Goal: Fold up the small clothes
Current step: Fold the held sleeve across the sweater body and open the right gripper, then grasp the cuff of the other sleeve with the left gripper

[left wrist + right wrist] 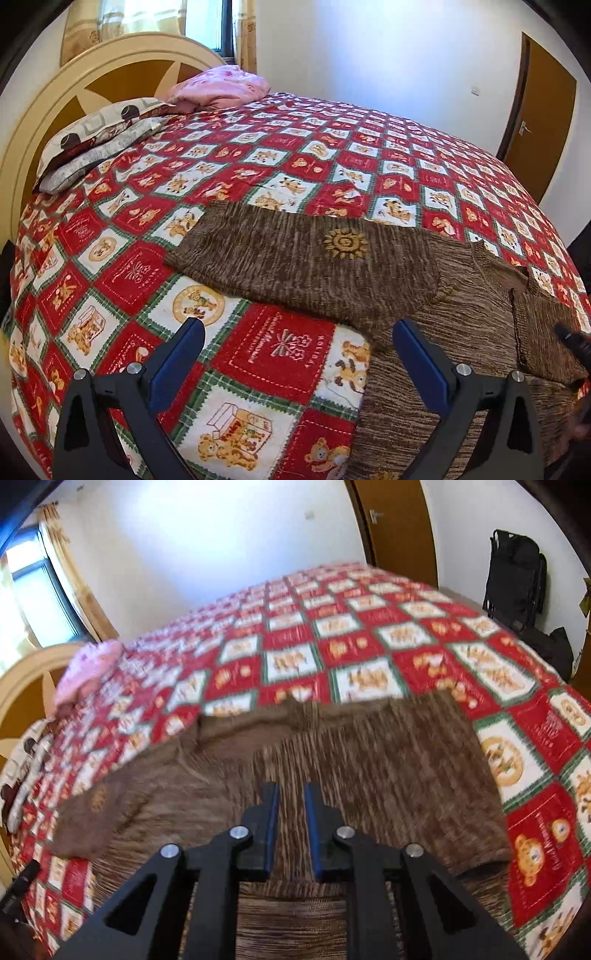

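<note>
Left wrist view: headboard (44,122) at far left, cream with brown panels, patterned pillows (96,136) stacked against it, pink bundle (221,86) just right of them. Red-and-white teddy-bear bedspread (280,354) covers the whole bed. Left gripper (297,343) hangs above the near edge of the bedspread, fingers wide apart, nothing between them; left finger (177,354) over bare bedspread, right finger (421,354) over the edge of the brown sweater (314,266). Sweater lies flat on the bedspread, centre to right, one sleeve stretched leftward with a yellow sun motif (345,243) on it (knit, mottled brown). Collar area sits toward the right. Dark tip of the other gripper shows at the right edge. Brown door (535,122) in the far right wall.

Right wrist view (blurred): window with curtain (62,572) far left, pink bundle (92,664) below it. Sweater (388,760) fills the near centre, its sleeve reaching left, right hem edge near a round bear patch on the bedspread (369,638). Right gripper (291,797) is over the sweater body, fingers close together with a narrow gap, nothing gripped between the blue pads (273,823). Cannot tell if the tips touch the fabric. Black bag (517,572) against the far right wall.
</note>
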`<state>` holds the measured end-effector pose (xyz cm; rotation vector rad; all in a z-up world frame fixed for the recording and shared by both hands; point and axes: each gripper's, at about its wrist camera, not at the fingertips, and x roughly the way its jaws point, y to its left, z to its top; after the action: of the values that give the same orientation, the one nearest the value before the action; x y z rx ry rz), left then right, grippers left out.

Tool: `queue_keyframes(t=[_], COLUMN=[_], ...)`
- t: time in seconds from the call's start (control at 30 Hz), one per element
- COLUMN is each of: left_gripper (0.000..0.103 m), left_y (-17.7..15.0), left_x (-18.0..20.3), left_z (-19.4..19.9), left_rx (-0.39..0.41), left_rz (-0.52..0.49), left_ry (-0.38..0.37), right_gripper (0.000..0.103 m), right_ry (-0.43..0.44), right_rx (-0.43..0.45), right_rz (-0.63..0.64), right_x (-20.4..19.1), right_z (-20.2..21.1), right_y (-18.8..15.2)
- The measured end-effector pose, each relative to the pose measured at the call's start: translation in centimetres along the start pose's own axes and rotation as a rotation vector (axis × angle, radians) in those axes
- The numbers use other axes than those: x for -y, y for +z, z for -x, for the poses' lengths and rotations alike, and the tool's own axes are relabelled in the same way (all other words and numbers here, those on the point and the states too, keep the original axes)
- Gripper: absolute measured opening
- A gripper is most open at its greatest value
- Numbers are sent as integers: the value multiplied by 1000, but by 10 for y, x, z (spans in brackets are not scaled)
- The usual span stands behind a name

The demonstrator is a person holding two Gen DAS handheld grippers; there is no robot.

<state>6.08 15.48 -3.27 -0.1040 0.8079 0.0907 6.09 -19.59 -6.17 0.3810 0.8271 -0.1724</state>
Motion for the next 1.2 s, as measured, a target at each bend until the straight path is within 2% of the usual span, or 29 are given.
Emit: queue_keyframes(t=[0.13, 0.2, 0.27, 0.33, 0.37, 0.4, 0.47, 0.53, 0.63, 0.7, 0.8, 0.83, 1.03, 1.1, 1.17, 1.2], left_gripper=[102, 102, 102, 102, 102, 102, 102, 102, 102, 102, 94, 87, 85, 65, 33, 28], left_y=[4, 8, 14, 20, 22, 26, 27, 31, 37, 44, 42, 38, 35, 35, 34, 32], left_x=[-28, -49, -72, -93, -101, -114, -127, -138, -144, -140, -135, -135, -125, -128, -131, -133], left_z=[0, -1, -5, -12, -15, -21, -29, -43, -61, -76, -95, -103, -110, -111, -110, -111], left_rx=[22, 35, 45, 49, 49, 49, 44, 45, 18, -5, -68, -104, -102, -92, -78, -72], left_rz=[62, 109, 161, 212, 234, 282, 351, 414, 461, 457, 454, 474, 453, 471, 475, 481], left_ry=[62, 95, 133, 158, 161, 152, 127, 90, 52, 25, 66, 50, 109, 129, 128, 105], right_gripper=[18, 21, 24, 26, 31, 48, 71, 72, 72, 72, 72, 72, 72, 72, 72, 72], right_ry=[71, 20, -2, 29, 51, 65, 68, 75, 95, 114, 134, 135, 126, 128, 122, 122], right_rx=[-113, -67, -72, -53, -32, -1, 82, 146, 159, 151, 136, 135, 121, 117, 117, 117], right_rz=[56, 103, 157, 142, 129, 122, 129, 168, 219, 231, 240, 244, 232, 222, 212, 206], right_x=[-24, -32, -38, -40, -39, -39, -46, -58, -71, -78, -84, -85, -83, -82, -80, -79], right_z=[-30, -29, -27, -15, -8, 1, 21, 39, 46, 47, 46, 46, 47, 47, 47, 47], right_y=[-23, -30, -29, -25, -23, -21, -19, -19, -24, -26, -28, -30, -33, -33, -33, -33])
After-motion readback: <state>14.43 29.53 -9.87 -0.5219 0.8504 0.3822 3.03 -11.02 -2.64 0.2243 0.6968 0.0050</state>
